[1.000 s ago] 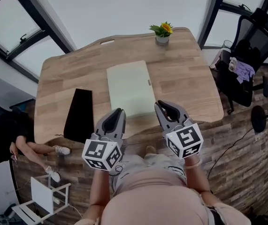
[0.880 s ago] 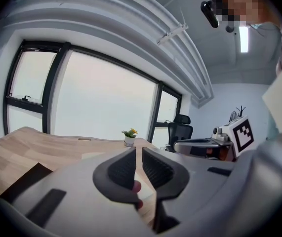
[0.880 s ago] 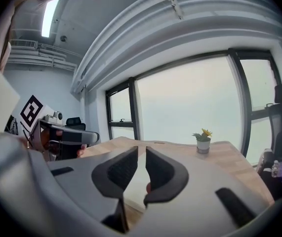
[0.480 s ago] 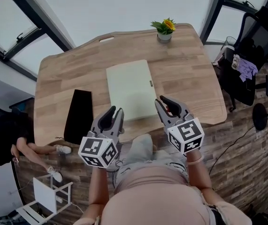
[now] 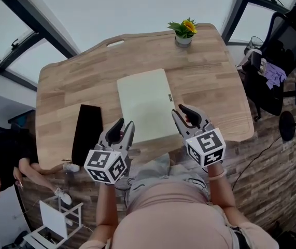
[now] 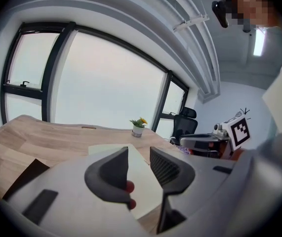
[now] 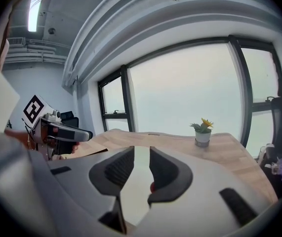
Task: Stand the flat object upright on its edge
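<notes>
Head view steeply above table [image 5: 59,102]; gripper views low, sharing pale board [image 6: 140,184], plant [image 6: 139,124]

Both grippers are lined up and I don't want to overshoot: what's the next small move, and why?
Probably ease both grippers forward and down to the near edge of the pale green board. It lies flat on the table; the left gripper and right gripper hang by its near corners, jaws just opened partway, with nothing between them yet.
</notes>
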The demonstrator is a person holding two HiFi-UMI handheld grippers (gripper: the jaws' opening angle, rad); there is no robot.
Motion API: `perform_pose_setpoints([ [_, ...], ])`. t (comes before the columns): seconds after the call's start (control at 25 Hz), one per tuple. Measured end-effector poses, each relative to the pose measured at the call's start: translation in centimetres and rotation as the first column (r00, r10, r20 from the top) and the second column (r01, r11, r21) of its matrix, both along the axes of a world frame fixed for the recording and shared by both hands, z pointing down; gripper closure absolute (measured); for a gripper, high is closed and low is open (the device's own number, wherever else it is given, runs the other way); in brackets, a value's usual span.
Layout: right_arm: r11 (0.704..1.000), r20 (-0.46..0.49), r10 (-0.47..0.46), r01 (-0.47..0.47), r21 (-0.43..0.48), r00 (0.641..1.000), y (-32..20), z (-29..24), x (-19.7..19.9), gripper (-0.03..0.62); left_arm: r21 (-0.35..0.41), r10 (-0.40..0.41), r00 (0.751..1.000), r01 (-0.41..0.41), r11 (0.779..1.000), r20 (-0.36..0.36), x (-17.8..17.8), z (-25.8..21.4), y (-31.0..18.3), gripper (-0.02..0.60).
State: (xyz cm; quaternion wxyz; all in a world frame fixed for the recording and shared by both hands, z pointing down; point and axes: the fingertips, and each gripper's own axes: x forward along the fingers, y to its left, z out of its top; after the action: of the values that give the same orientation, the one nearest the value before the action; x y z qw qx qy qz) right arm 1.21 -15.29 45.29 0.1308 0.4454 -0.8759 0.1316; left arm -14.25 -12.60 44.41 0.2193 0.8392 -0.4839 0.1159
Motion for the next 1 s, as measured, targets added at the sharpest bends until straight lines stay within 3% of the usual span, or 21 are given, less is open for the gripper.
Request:
perform_pose_setpoints([
  [0.6, 0.994, -0.048, 0.015, -0.020, -0.103, 0.999, -4.7, 4.5, -1.3, 0.474, -0.120, 0.019, 1.000, -0.021, 0.993, -0.017, -2.9, 4.4, -5.4, 0.442],
  [1.0, 0.985, -0.074, 0.004, -0.017, -0.170, 0.997, -7.2, 7.8, -1.7, 0.456, -0.218, 0.040, 0.998, -0.049, 0.975, -0.046, -3.6, 7.9, -8.0, 0.422],
])
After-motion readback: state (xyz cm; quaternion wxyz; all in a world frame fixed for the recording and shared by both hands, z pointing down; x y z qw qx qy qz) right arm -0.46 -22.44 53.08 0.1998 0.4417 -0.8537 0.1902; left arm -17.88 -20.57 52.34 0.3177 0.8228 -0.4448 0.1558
